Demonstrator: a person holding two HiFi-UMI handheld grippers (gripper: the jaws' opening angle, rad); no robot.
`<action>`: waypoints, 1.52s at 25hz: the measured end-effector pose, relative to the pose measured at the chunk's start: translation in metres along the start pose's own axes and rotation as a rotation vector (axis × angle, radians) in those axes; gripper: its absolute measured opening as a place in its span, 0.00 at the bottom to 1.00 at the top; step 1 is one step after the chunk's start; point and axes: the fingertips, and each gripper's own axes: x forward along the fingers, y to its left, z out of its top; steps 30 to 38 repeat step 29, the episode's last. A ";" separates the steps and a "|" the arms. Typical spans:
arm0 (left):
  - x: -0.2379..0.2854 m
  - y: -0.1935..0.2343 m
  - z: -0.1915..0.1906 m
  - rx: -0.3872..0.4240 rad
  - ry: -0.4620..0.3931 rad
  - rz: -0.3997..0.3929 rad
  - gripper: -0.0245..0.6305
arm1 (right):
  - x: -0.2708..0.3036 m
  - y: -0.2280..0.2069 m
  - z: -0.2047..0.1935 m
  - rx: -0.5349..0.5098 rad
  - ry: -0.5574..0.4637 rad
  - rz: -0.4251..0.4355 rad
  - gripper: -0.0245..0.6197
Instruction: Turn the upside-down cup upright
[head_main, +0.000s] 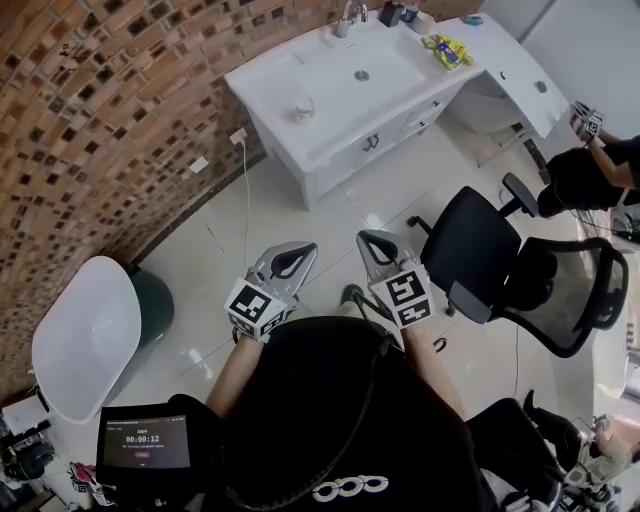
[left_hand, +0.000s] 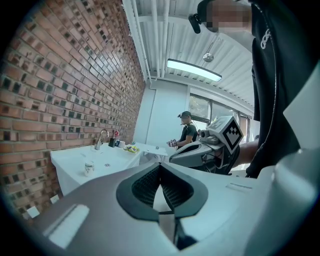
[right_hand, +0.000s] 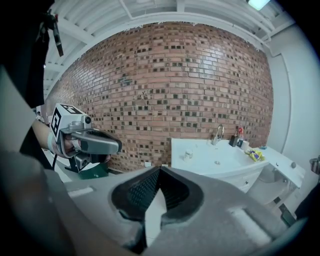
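Observation:
A small pale cup (head_main: 304, 108) stands on the white vanity counter (head_main: 280, 80), left of the sink basin; it is too small to tell which way up it is. It also shows in the left gripper view as the cup (left_hand: 89, 168) and in the right gripper view as the cup (right_hand: 188, 155). Both grippers hang over the tiled floor, far short of the vanity. My left gripper (head_main: 298, 248) (left_hand: 160, 165) is shut with nothing in it. Beside it my right gripper (head_main: 372, 240) (right_hand: 160, 169) is shut and empty too.
A black office chair (head_main: 480, 250) stands just right of my right gripper, a mesh chair (head_main: 578, 290) beyond it. A green bin with a white lid (head_main: 85, 335) sits at the left by the brick wall. Another person (head_main: 590, 170) stands far right. A faucet (head_main: 350, 15) and a yellow item (head_main: 447, 50) are on the vanity.

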 end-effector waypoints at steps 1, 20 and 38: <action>0.000 0.000 0.000 0.000 0.001 0.000 0.06 | 0.000 0.000 0.000 0.000 -0.001 0.001 0.03; 0.010 0.004 0.000 -0.006 0.006 -0.010 0.06 | 0.008 -0.008 -0.003 -0.011 0.014 0.023 0.03; 0.016 0.003 0.005 -0.002 0.000 -0.018 0.06 | 0.006 -0.014 -0.002 -0.006 0.012 0.010 0.03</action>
